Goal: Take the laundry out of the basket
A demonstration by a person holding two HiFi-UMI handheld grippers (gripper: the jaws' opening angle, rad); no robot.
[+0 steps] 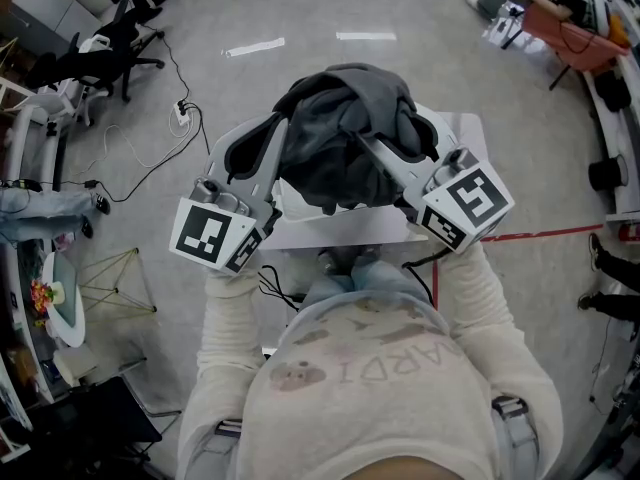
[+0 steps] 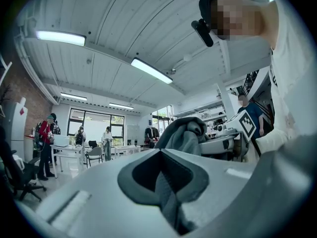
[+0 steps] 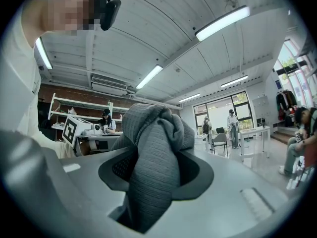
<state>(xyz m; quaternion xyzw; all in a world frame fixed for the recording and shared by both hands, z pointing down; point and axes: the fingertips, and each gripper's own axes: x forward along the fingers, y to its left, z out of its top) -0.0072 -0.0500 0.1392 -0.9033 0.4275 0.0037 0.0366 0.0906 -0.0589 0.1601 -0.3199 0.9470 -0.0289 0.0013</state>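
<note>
Holding one piece of grey laundry [image 1: 345, 133] up in front of the body, the person has two tools, one in each hand. The left tool [image 1: 278, 138] is clamped on the left side of the cloth. The right tool [image 1: 388, 158] is clamped on the right side, so the laundry sits bunched up in a lump between the two. In the left gripper view a thin fold of grey cloth is squeezed between the two jaws, and the rest puffs up past the tips. In the right gripper view a thick fold fills the gap between the two jaws (this one looks much fatter than the fold on the other side). Each tool carries one box with black and white squares, so there are two: the left cube [image 1: 213, 236] and the right cube [image 1: 470, 200]. Under the laundry lies one white worktop [image 1: 330, 230], and I cannot tell if the cloth touches it. Around it is the grey floor [image 1: 300, 28] with one red line [image 1: 545, 234] off to the right, and one black chair [image 1: 95, 63] stands far away at the top left.
</note>
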